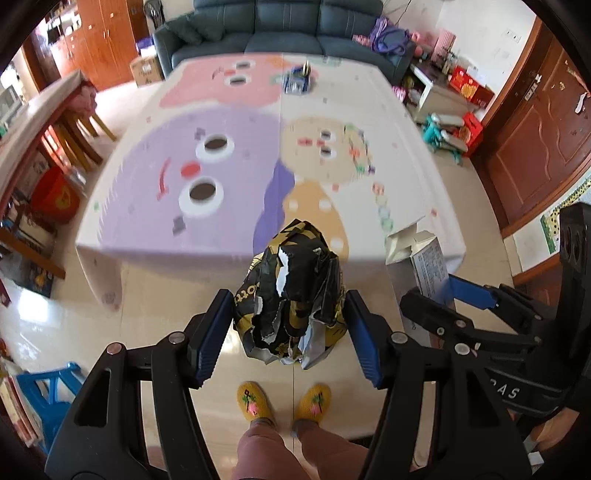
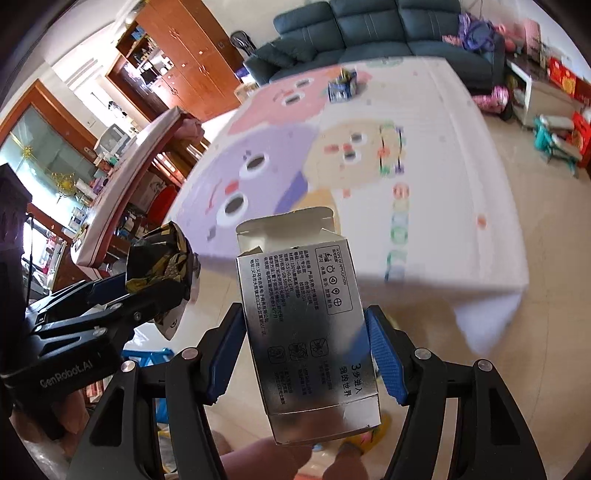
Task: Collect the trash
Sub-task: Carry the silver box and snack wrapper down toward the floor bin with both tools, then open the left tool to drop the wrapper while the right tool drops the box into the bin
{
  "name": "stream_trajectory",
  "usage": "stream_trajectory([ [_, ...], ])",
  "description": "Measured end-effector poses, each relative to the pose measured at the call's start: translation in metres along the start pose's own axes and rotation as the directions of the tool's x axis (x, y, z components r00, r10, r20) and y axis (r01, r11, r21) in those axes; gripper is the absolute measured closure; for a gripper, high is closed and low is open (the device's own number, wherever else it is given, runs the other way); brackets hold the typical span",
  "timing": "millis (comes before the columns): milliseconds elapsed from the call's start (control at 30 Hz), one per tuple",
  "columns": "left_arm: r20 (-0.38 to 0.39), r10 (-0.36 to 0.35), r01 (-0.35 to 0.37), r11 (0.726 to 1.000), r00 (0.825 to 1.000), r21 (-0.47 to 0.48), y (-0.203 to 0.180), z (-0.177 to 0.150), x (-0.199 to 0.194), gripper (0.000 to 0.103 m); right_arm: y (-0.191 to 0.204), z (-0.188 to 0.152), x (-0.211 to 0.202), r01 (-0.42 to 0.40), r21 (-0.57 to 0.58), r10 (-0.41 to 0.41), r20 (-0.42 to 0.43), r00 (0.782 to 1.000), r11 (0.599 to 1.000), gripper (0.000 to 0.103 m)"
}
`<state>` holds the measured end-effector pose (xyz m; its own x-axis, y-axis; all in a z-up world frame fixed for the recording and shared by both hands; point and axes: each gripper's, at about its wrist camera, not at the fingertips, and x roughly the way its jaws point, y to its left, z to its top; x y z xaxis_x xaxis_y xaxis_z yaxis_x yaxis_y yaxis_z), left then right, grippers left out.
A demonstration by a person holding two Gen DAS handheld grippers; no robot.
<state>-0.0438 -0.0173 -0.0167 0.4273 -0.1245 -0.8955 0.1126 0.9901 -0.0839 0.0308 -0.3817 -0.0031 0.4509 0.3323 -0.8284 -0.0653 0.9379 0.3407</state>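
Note:
My left gripper (image 1: 290,332) is shut on a crumpled black-and-gold foil wrapper (image 1: 291,291), held above the tiled floor. The same wrapper (image 2: 162,266) shows at the left of the right wrist view. My right gripper (image 2: 306,350) is shut on a silver cardboard box (image 2: 306,325) with printed text and an open top flap. That box (image 1: 424,262) and its gripper appear at the right edge of the left wrist view. A blue packet (image 1: 297,79) lies far off on the play mat (image 1: 229,173); it shows again as the blue packet (image 2: 341,86).
A pastel cartoon play mat (image 2: 424,192) covers the floor ahead. A dark sofa (image 1: 280,33) stands beyond it, a long wooden table (image 1: 37,125) with chairs at the left, toys and red boxes (image 1: 465,83) at the right. A person's yellow slippers (image 1: 284,402) are below.

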Motion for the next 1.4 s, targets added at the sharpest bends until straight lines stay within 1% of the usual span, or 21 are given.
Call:
stream_trajectory([
  [33,-0.016,-0.002,0.002,1.0,1.0,-0.001,0.001,-0.007,0.006,0.045,-0.002,-0.002,0.008,0.001,0.005,-0.001,-0.015,1.0,1.0,0.037],
  [67,-0.028,-0.007,0.007,1.0,1.0,-0.002,0.004,-0.009,0.015,0.045,-0.004,-0.014,0.016,0.004,0.013,-0.004,-0.039,0.999,1.0,0.037],
  [167,-0.072,-0.034,0.034,0.999,0.997,-0.01,0.011,-0.032,0.043,0.045,-0.01,-0.04,0.042,0.025,0.034,-0.022,-0.095,0.995,0.999,0.037],
  [200,-0.086,-0.041,0.04,0.999,0.995,-0.012,0.015,-0.037,0.055,0.045,-0.014,-0.054,0.056,0.039,0.049,-0.033,-0.126,0.991,0.998,0.037],
  [367,-0.165,-0.071,0.068,0.997,0.984,-0.024,0.023,-0.07,0.131,0.045,-0.037,-0.091,0.113,0.102,0.12,-0.074,-0.221,0.972,0.987,0.037],
  [467,-0.188,-0.081,0.077,0.997,0.979,-0.027,0.028,-0.086,0.172,0.045,-0.054,-0.117,0.157,0.148,0.162,-0.101,-0.269,0.958,0.976,0.037],
  [600,-0.204,-0.092,0.09,0.996,0.975,-0.018,0.033,-0.103,0.232,0.044,-0.081,-0.14,0.214,0.199,0.219,-0.128,-0.299,0.946,0.955,0.037],
  [700,-0.213,-0.099,0.099,0.995,0.972,-0.013,0.036,-0.113,0.276,0.044,-0.099,-0.152,0.25,0.221,0.258,-0.138,-0.304,0.943,0.94,0.036],
  [867,-0.207,-0.103,0.104,0.995,0.973,-0.005,0.039,-0.123,0.338,0.042,-0.131,-0.164,0.309,0.223,0.331,-0.118,-0.308,0.944,0.917,0.035],
  [967,-0.209,-0.087,0.09,0.996,0.974,0.007,0.038,-0.126,0.361,0.038,-0.144,-0.167,0.335,0.215,0.355,-0.106,-0.304,0.947,0.91,0.034],
  [1033,-0.224,-0.082,0.087,0.996,0.971,0.013,0.039,-0.134,0.373,0.035,-0.148,-0.169,0.351,0.22,0.362,-0.105,-0.312,0.944,0.906,0.033],
  [1067,-0.229,-0.081,0.086,0.996,0.97,0.012,0.04,-0.136,0.377,0.034,-0.152,-0.165,0.356,0.221,0.363,-0.102,-0.321,0.942,0.905,0.033],
  [1100,-0.23,-0.08,0.085,0.996,0.97,0.011,0.041,-0.137,0.38,0.03,-0.152,-0.169,0.36,0.229,0.363,-0.107,-0.326,0.939,0.903,0.03],
  [1133,-0.229,-0.079,0.084,0.996,0.97,0.012,0.042,-0.137,0.382,0.024,-0.151,-0.171,0.362,0.237,0.362,-0.116,-0.325,0.939,0.902,0.029],
  [1200,-0.222,-0.08,0.086,0.996,0.972,0.016,0.043,-0.139,0.382,0.015,-0.151,-0.171,0.365,0.245,0.362,-0.128,-0.318,0.939,0.899,0.028],
  [1333,-0.209,-0.067,0.074,0.997,0.976,0.027,0.046,-0.143,0.382,0.014,-0.152,-0.173,0.369,0.252,0.371,-0.141,-0.3,0.943,0.894,0.027],
  [1400,-0.208,-0.063,0.069,0.997,0.976,0.024,0.047,-0.141,0.379,0.014,-0.149,-0.172,0.366,0.253,0.362,-0.15,-0.29,0.945,0.897,0.027],
])
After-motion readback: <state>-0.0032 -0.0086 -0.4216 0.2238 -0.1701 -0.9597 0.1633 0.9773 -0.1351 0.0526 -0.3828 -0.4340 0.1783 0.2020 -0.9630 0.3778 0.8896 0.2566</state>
